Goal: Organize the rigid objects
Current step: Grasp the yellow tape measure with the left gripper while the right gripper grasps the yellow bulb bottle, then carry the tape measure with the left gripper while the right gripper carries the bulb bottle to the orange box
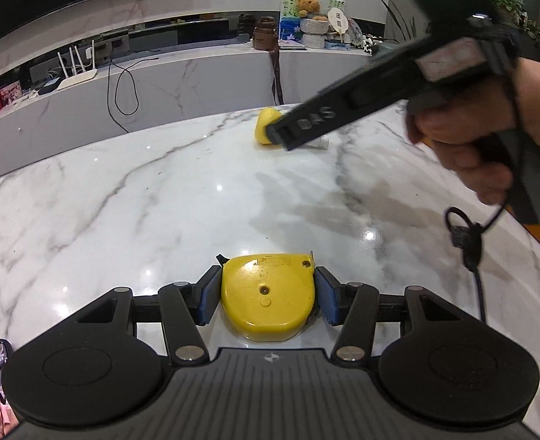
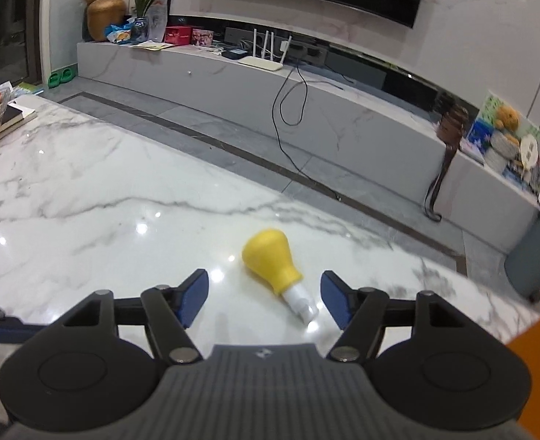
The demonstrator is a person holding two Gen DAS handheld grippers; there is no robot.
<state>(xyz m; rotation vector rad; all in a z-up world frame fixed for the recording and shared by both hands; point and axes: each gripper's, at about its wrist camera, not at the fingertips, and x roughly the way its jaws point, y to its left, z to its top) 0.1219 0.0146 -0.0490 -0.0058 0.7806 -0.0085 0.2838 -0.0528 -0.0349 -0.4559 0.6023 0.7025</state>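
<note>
Tongs on the left [image 1: 268,295] are clamping a yellow tape measure [image 1: 268,300] above the tabletop [image 1: 123,201]. Right tongs [image 2: 264,299] are hanging open around a yellow bulb [image 2: 271,260], not touching it.

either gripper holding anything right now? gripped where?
Left gripper: yellow tape measure, pinched across its flat sides. Right gripper: nothing, jaws open around the yellow bulb.

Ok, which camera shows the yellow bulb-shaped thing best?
The right wrist view: the yellow bulb lies whole on the marble table. In the left wrist view the right gripper covers most of it.
</note>
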